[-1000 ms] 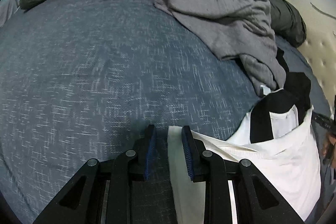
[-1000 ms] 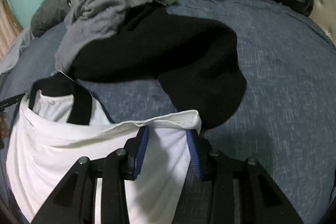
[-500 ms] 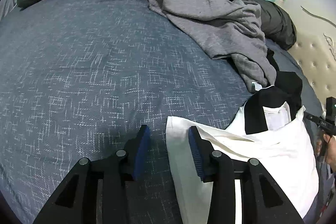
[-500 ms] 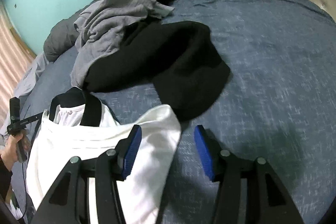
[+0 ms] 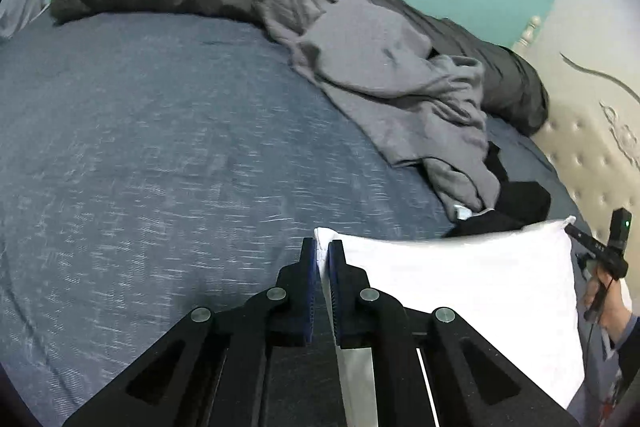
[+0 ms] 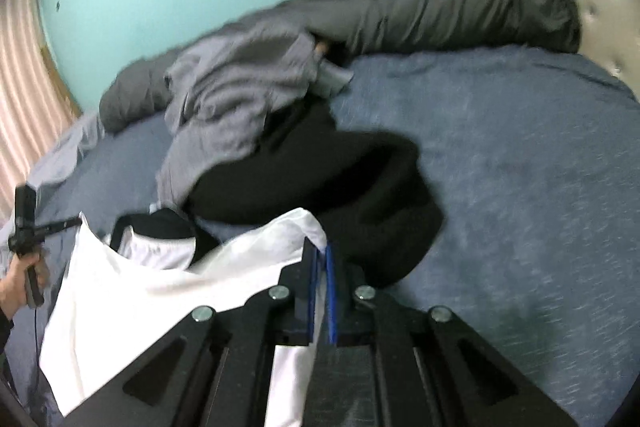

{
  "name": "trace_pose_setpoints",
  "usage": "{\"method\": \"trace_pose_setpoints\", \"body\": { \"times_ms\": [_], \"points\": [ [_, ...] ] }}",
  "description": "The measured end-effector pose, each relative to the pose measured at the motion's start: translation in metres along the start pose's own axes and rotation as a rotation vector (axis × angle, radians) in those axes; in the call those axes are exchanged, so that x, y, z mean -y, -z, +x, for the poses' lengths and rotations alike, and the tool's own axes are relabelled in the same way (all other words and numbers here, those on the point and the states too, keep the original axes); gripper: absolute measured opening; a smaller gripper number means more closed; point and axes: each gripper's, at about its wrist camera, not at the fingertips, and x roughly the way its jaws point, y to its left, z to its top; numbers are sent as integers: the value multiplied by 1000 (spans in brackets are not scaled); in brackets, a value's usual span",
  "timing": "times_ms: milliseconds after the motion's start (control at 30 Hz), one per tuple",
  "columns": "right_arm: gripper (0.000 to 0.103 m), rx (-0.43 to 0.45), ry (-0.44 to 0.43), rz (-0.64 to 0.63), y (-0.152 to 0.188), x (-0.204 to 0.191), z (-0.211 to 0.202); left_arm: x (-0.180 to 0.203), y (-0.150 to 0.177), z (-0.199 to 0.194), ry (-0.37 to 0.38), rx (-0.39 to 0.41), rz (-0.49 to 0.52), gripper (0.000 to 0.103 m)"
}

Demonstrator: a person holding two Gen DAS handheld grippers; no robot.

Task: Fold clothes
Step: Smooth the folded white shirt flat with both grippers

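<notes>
On the blue bed [image 5: 160, 147], the left gripper [image 5: 324, 267] and right gripper [image 6: 320, 279] each had jaws clamped on a corner of the white T-shirt [image 5: 460, 287], holding its edge taut, likely for a fold.

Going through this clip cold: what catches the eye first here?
The white garment stretched between the left gripper and right gripper, each clamped on a corner at the near edge of the blue bed. Behind it a black garment lies under a rumpled grey one.
</notes>
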Motion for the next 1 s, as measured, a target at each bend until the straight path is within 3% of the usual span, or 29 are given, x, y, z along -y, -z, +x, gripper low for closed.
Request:
{"method": "trace_pose_setpoints", "body": {
  "times_ms": [367, 433, 500, 567, 667, 767, 867, 1000],
  "points": [
    [4, -164, 154, 89, 4, 11, 45, 3, 2, 31, -70, -79, -2, 10],
    [16, -162, 165, 99, 6, 14, 42, -1, 2, 23, -79, -68, -19, 11],
    [19, -156, 179, 87, 7, 15, 33, -8, 6, 10, -73, -67, -60, 18],
    [19, -157, 150, 110, 17, 14, 14, -15, 13, -5, -59, -69, -108, 27],
    [23, -160, 84, 167, 35, 14, -17, -10, 37, -37, -10, -68, -136, 28],
    [33, -166, 19, 220, 55, 11, -48, -1, 70, -64, 30, -102, -153, 28],
    [37, -189, -29, 268, 96, -2, -83, 8, 108, -86, 74, -138, -202, 32],
    [51, -208, -61, 350, 152, -14, -122, 26, 160, -117, 112, -156, -221, 39]
  ]
}}
